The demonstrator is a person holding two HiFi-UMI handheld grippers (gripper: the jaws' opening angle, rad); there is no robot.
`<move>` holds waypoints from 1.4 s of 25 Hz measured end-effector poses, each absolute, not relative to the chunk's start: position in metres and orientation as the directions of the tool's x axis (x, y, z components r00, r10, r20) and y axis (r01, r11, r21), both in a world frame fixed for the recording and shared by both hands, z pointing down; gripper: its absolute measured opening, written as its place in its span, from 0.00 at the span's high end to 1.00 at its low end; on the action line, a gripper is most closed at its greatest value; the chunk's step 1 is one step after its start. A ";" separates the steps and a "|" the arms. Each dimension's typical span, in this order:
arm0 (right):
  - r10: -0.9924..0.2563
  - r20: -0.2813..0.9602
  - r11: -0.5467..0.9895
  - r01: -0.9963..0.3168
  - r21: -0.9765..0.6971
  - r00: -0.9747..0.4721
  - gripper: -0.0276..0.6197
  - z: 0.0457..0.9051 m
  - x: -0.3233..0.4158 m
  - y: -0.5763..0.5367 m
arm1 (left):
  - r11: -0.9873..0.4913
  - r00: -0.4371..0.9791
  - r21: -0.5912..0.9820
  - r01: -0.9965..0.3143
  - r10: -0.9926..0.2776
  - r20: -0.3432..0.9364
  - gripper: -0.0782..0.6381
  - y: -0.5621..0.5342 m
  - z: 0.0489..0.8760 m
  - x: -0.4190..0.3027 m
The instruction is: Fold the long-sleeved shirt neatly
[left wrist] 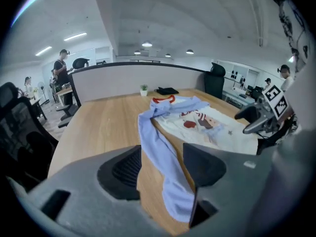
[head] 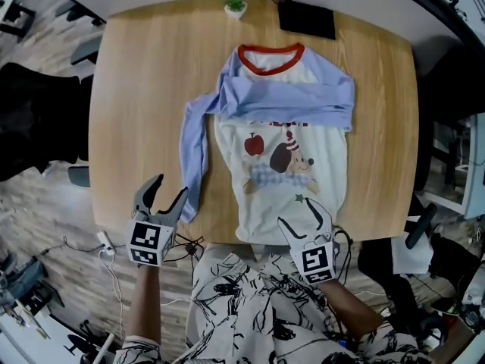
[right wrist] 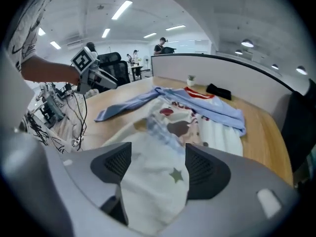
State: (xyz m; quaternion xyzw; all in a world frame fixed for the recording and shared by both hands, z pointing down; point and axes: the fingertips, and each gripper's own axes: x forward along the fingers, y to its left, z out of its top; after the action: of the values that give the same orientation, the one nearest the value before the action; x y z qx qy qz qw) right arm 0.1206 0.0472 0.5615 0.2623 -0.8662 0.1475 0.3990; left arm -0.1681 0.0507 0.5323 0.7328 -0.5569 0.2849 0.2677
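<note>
The long-sleeved shirt (head: 284, 154) lies flat on the wooden table (head: 144, 89), white with a cartoon print, a red collar and blue sleeves. One blue sleeve (head: 303, 101) is folded across the chest. The other sleeve (head: 193, 150) trails down the left side toward the table's front edge. My left gripper (head: 168, 192) is open just left of that sleeve's cuff; in the left gripper view the sleeve (left wrist: 158, 147) runs between the parted jaws, ungripped. My right gripper (head: 303, 217) is open over the shirt's hem (right wrist: 158, 181), whose white fabric lies between its jaws.
A small potted plant (head: 236, 4) and a black flat item (head: 306, 17) sit at the table's far edge. Cables (head: 106, 241) lie on the floor by the near left corner. Black office chairs (head: 38, 120) stand to the left.
</note>
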 end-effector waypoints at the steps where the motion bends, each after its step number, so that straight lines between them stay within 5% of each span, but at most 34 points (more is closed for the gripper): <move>1: -0.320 0.759 0.836 -0.546 -0.055 -0.567 0.42 0.560 0.102 0.049 | -0.242 0.230 0.089 -0.966 -0.652 0.723 0.51 0.065 0.537 -0.168; 11: -0.076 0.737 0.961 -0.247 -0.125 -0.671 0.45 0.565 -0.035 0.063 | -0.301 0.336 0.208 -0.931 -0.478 0.811 0.53 0.147 0.612 -0.159; 16: 0.004 0.775 0.986 -0.126 -0.108 -0.632 0.45 0.587 -0.073 0.074 | -0.360 0.293 0.127 -0.924 -0.453 0.842 0.78 0.157 0.637 -0.165; 17: 0.000 0.783 0.986 -0.131 -0.103 -0.622 0.45 0.589 -0.072 0.075 | -0.351 0.295 0.129 -0.927 -0.474 0.830 0.86 0.155 0.634 -0.169; 25: -0.095 0.837 0.951 -0.298 -0.084 -0.538 0.44 0.603 -0.017 0.064 | -0.099 0.191 0.184 -0.978 -0.781 0.594 0.86 0.077 0.531 -0.269; 35: -0.166 0.811 0.897 -0.427 -0.112 -0.562 0.44 0.601 -0.001 0.041 | -0.165 0.175 0.061 -0.984 -0.918 0.356 0.86 -0.062 0.390 -0.293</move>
State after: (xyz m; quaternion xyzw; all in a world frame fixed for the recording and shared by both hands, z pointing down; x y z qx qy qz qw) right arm -0.0010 0.0414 0.6006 0.1700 -0.8709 0.1496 0.4362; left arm -0.2926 -0.0621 0.3905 0.7537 -0.6310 0.1191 0.1400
